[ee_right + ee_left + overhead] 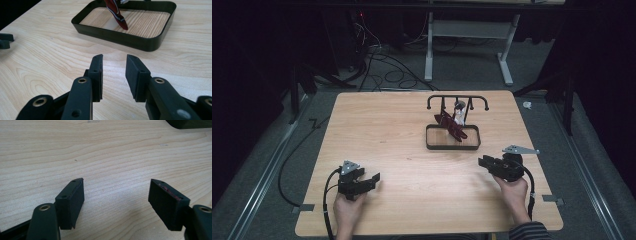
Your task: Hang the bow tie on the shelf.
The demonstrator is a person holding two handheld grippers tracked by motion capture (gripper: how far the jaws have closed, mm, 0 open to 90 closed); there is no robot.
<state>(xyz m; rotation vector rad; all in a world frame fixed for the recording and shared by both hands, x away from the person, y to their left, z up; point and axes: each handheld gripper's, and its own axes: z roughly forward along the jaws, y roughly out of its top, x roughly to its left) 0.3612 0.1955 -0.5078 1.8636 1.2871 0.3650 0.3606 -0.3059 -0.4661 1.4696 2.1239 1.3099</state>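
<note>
While both grippers, left and right, agape and empty, red-draped rack well beyond.

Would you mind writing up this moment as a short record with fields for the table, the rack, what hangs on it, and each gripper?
Surface: wooden table, on grey floor
Rack: black stand with a rimmed rectangular base and a top bar with hooks, right of table centre
On rack: dark red strap-like item hanging down into the base; exact kind unclear
Left gripper: jaws wide apart, empty, low over bare wood at the near left
Right gripper: jaws apart with a narrower gap, empty, pointing toward the stand
Contact: neither gripper touches the stand
</note>
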